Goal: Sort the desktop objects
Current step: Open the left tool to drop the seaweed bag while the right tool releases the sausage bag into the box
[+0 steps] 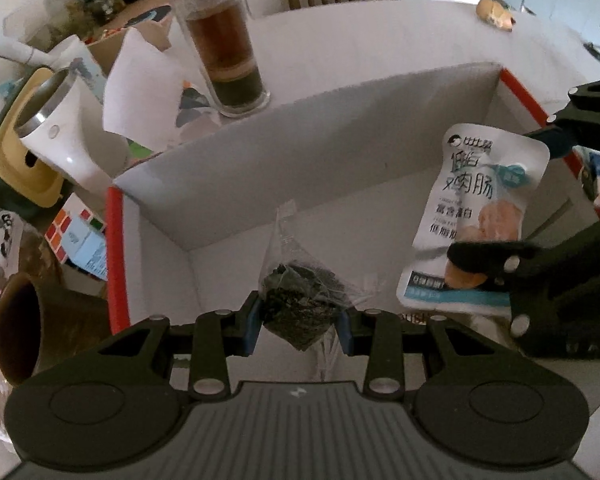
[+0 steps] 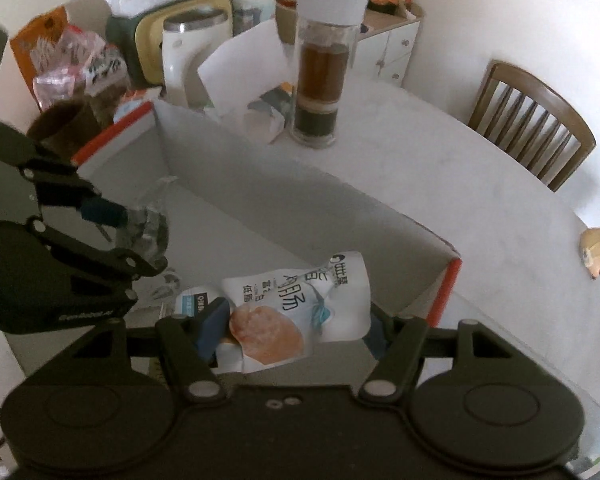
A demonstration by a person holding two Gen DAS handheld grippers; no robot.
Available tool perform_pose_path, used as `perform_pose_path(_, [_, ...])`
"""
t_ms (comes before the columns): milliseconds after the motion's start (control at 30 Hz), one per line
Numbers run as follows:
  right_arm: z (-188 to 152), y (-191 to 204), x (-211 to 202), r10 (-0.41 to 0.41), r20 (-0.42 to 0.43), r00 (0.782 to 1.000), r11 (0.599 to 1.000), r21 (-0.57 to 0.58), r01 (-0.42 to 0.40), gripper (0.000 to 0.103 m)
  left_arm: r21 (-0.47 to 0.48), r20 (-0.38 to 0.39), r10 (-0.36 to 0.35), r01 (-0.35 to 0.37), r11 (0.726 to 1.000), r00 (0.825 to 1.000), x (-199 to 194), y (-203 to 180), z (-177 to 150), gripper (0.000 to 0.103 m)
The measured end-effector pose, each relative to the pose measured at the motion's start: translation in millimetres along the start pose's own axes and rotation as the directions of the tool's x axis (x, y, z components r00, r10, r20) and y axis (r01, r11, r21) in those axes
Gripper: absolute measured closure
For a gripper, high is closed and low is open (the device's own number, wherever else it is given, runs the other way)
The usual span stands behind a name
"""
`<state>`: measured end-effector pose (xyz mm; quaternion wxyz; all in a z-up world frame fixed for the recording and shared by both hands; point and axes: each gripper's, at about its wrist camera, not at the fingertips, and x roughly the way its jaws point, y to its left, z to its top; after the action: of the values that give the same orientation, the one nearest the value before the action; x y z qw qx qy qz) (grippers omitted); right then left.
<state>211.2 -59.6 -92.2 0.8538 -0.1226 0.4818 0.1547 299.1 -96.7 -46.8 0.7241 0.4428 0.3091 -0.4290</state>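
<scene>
Left claw [image 1: 299,326] clamped on a clear tea bag [image 1: 298,304], right claw [image 2: 292,330] clamped on a white snack packet [image 2: 300,308], both above the open white box [image 1: 340,168] on the table [image 1: 380,40], tall tea bottle [image 1: 224,48] behind

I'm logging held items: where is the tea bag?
In the left wrist view, the tea bag sits pinched in the left gripper, above the white box.
</scene>
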Motion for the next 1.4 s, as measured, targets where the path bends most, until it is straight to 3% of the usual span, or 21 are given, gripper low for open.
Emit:
perform_pose_path(200, [-0.2, 7.8, 12.2, -0.006, -0.029, 1.000, 1.000, -0.027, 0.005, 0.035, 0.056, -0.016, 0.006, -0.005, 0.998, 1.000, 9.1, -6.3, 4.2, 0.066])
perform_pose_path(900, [-6.9, 4.3, 15.0, -0.002, -0.037, 0.999, 1.000, -0.026, 0.001, 0.033, 0.068, -0.078, 0.007, -0.001, 0.998, 0.997, 36.3, -4.1, 6.8, 0.066])
perform_pose_path(967, [-7.6, 3.5, 11.0, 0.006, -0.032, 0.999, 1.000, -0.020, -0.006, 0.031, 0.061, -0.088, -0.004, 0.009, 0.998, 0.996, 37.1, -3.0, 6.6, 0.063])
perform_pose_path(1133, [-10.9, 2.9, -2.2, 0.040, -0.014, 0.999, 0.999, -0.007, -0.040, 0.030, 0.054, -0.084, -0.027, 0.031, 0.998, 0.996, 36.3, -3.0, 4.8, 0.040])
perform_pose_path(1300, [-15.0, -0.4, -14.6, 0.064, 0.002, 0.998, 0.998, 0.005, -0.064, 0.029, 0.047, -0.065, -0.042, 0.045, 0.998, 0.997, 28.5, -4.6, 3.7, 0.030])
perform_pose_path(1400, [-16.4, -3.6, -23.3, 0.079, 0.016, 0.997, 0.997, 0.014, -0.079, 0.029, 0.042, -0.049, -0.049, 0.051, 0.998, 0.998, 19.2, -4.7, 1.6, 0.030])
